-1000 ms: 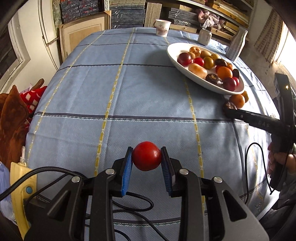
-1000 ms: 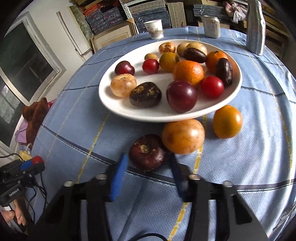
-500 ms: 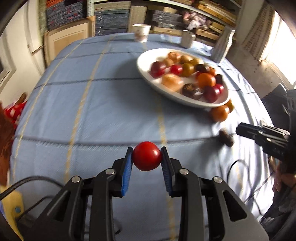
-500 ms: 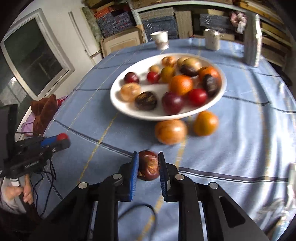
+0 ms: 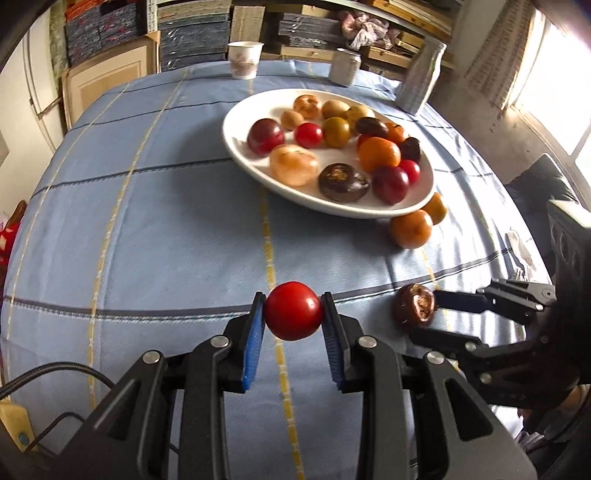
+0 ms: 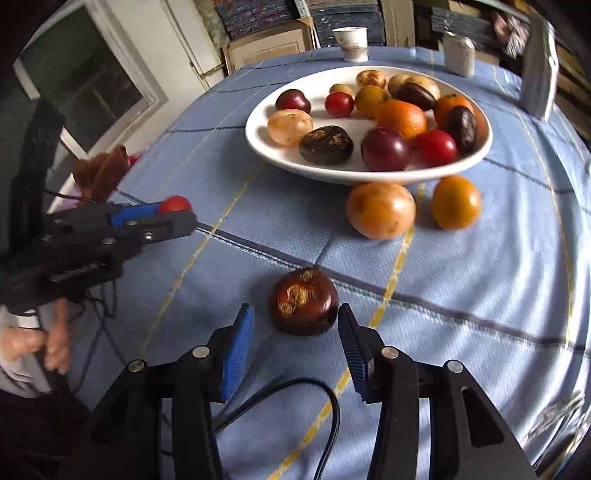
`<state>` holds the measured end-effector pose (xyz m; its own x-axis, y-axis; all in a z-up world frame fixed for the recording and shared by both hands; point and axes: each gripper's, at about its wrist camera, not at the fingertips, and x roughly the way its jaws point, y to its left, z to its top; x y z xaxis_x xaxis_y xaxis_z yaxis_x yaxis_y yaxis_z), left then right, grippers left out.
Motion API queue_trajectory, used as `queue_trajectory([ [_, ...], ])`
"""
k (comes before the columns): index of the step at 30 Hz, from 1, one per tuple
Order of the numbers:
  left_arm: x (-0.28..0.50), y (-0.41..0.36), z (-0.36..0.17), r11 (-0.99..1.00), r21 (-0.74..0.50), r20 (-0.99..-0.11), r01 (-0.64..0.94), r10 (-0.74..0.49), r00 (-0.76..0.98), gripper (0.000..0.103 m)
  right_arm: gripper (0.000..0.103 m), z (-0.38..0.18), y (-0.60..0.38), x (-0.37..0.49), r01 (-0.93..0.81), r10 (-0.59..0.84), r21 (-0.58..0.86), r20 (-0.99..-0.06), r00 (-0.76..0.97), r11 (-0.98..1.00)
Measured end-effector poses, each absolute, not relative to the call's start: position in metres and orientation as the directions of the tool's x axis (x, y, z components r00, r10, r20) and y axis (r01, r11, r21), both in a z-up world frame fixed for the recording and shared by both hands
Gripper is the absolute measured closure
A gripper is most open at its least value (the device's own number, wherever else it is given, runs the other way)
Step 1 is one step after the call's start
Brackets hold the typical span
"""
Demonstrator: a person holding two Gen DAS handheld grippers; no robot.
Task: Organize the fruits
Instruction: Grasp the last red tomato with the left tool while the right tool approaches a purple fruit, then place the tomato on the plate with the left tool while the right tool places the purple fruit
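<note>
I find myself in a lived-in home room — table (image 5: 155, 206) under a blue checked cloth, white fruit plate (image 5: 243, 147), paper cup (image 5: 244, 60), cluttered shelves (image 5: 388, 26) — window (image 6: 85, 81) alongside.

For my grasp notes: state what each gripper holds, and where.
Left gripper clamps the red tomato by its sides. Right gripper, just opened, holds nothing.

My left hand-held gripper (image 5: 293, 326) is black with bright blue pads, and the tomato (image 5: 293, 311) is glossy red. The bench cloth (image 5: 147, 229) is light blue with yellow and dark grey stripes. Upper middle of frame, a plain white plate (image 5: 236, 136); the fruit (image 6: 303, 301) by my right one is dark reddish-brown with tan patches.
</note>
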<state>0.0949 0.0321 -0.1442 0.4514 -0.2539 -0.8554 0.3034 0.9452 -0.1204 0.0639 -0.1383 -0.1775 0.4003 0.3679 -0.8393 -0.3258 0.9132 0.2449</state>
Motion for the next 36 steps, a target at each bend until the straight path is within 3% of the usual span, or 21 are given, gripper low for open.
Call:
queue_trajectory([
  [2, 0.093, 0.035, -0.145, 0.948, -0.118, -0.857, 0.297, -0.248, 0.451, 0.073, 0.055, -0.181, -0.137, 0.07, -0.326, 0.356, 0.232, -0.846, 0.397, 0.916],
  [3, 0.093, 0.037, -0.145, 0.949, -0.117, -0.857, 0.294, -0.246, 0.452, 0.073, 0.061, -0.182, -0.137, 0.071, -0.329, 0.361, 0.236, -0.846, 0.394, 0.914],
  [10, 0.103, 0.035, -0.138, 0.95, -0.12, -0.852, 0.287, -0.247, 0.461, 0.073, 0.062, -0.158, -0.143, 0.067, -0.363, 0.361, 0.207, -0.826, 0.433, 0.908],
  [21, 0.203, -0.008, -0.041, 0.933, -0.077, -0.73, 0.352, -0.293, 0.618, 0.073, 0.062, -0.012, -0.196, 0.14, -0.31, 0.337, 0.154, -0.612, 0.715, 0.938],
  [25, 0.24, -0.02, -0.041, 0.934, -0.06, -0.735, 0.354, -0.281, 0.617, 0.072, 0.062, -0.03, -0.18, 0.166, -0.331, 0.357, 0.164, -0.636, 0.684, 0.929],
  [34, 0.293, -0.025, -0.102, 0.939, -0.076, -0.803, 0.337, -0.258, 0.537, 0.072, 0.062, -0.12, -0.137, 0.204, -0.351, 0.376, 0.209, -0.768, 0.519, 0.913],
  [36, 0.297, -0.023, -0.113, 0.942, -0.085, -0.811, 0.325, -0.255, 0.526, 0.067, 0.061, -0.131, -0.132, 0.209, -0.356, 0.375, 0.211, -0.783, 0.496, 0.91],
])
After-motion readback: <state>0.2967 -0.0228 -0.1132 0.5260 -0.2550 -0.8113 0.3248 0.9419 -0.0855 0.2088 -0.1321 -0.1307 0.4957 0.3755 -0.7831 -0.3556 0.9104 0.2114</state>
